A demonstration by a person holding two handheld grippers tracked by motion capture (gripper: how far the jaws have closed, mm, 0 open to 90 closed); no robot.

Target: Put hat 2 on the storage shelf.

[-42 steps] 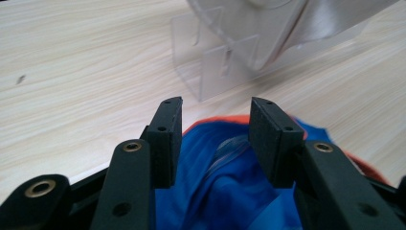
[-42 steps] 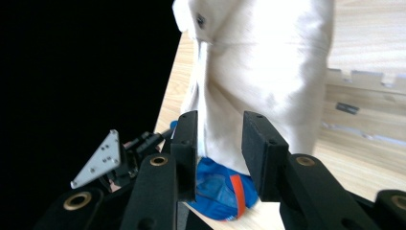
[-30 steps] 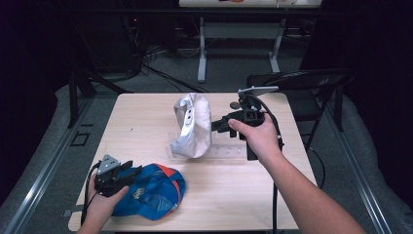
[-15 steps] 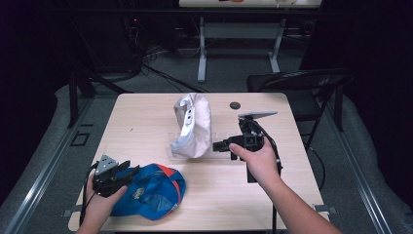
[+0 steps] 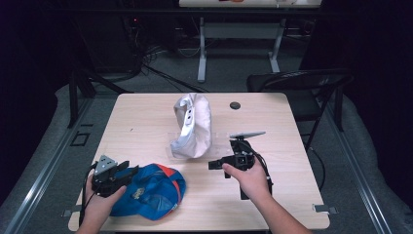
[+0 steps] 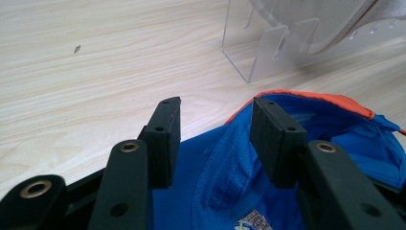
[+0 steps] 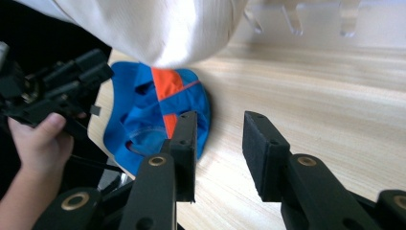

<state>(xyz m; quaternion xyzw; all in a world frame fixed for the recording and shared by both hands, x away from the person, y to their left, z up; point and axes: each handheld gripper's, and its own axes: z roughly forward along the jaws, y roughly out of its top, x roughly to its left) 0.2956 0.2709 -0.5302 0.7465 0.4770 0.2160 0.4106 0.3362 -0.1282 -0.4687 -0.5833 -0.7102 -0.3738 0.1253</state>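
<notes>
Lots of bare counter (image 5: 146, 122) here: the whole back-left stretch and the right side past the right tongs are free, and the near middle between the two hands is open too. A small dark disc (image 5: 235, 105) sits near the far edge.

The blue cap (image 5: 153, 192) lies at the front-left corner, close to the near edge. The left tongs (image 5: 127, 170) sit right at its left side, jaws apart with a fold of the blue cloth between them; in the left gripper view the pads look like they aren't squeezing it, so nothing is really held. A white cap (image 5: 192, 126) hangs on a clear stand (image 6: 268, 43) mid-counter.

The right tongs (image 5: 214, 165) point left toward the blue cap, well apart from it, just in front of the white cap. Jaws partly open, nothing between them but bare wood.

Compared with a second ago, the right hand has dropped from beside the white cap toward the near side and sits lower. The left hand and both caps haven't budged.
</notes>
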